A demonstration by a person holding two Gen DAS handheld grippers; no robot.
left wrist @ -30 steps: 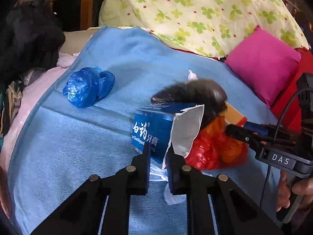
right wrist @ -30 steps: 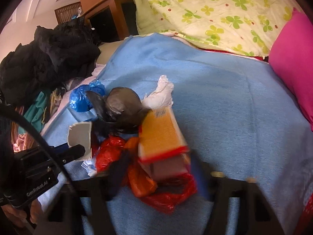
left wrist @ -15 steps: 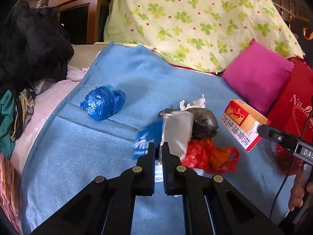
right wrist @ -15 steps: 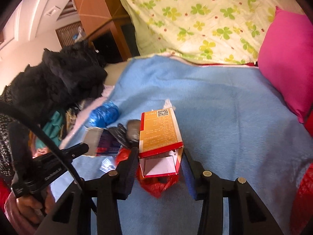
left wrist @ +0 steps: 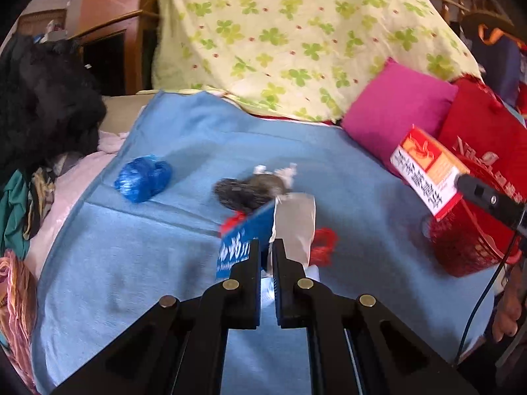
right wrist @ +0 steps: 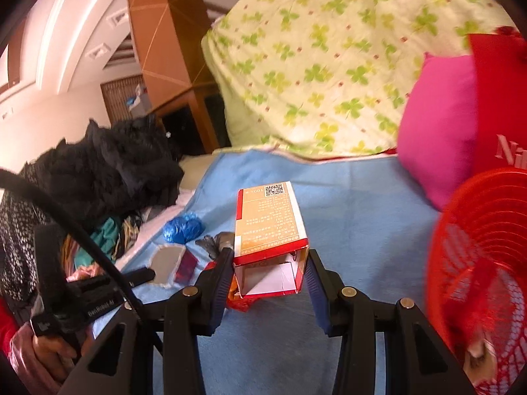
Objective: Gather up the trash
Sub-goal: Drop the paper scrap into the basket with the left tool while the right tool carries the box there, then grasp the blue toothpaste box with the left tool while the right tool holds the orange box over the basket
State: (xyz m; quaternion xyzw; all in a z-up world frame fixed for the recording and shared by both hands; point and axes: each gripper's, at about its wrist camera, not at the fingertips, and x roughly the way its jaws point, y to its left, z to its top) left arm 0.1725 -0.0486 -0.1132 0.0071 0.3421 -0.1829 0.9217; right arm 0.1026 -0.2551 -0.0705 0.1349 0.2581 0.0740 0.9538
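My left gripper (left wrist: pixel 267 247) is shut on a blue toothpaste box (left wrist: pixel 245 242) with a torn grey flap and holds it above the blue blanket (left wrist: pixel 148 263). My right gripper (right wrist: pixel 268 256) is shut on an orange-and-red carton (right wrist: pixel 268 220), lifted, close to a red mesh basket (right wrist: pixel 477 263). In the left wrist view the carton (left wrist: pixel 425 177) hangs over the basket (left wrist: pixel 461 240). A black bag (left wrist: pixel 247 192), a white tissue (left wrist: pixel 280 172), red plastic (left wrist: pixel 324 245) and a crumpled blue bag (left wrist: pixel 143 177) lie on the blanket.
A pink pillow (left wrist: pixel 395 115), a red bag (left wrist: pixel 484 131) and a clover-print quilt (left wrist: pixel 296 39) are at the back. Black and mixed clothes (left wrist: pixel 42 105) pile up on the left. A wooden cabinet (right wrist: pixel 158 33) stands behind.
Both grippers have lifted their boxes off the trash pile. The right gripper carried the carton to the right, next to the red basket. The left gripper has risen with the blue box.
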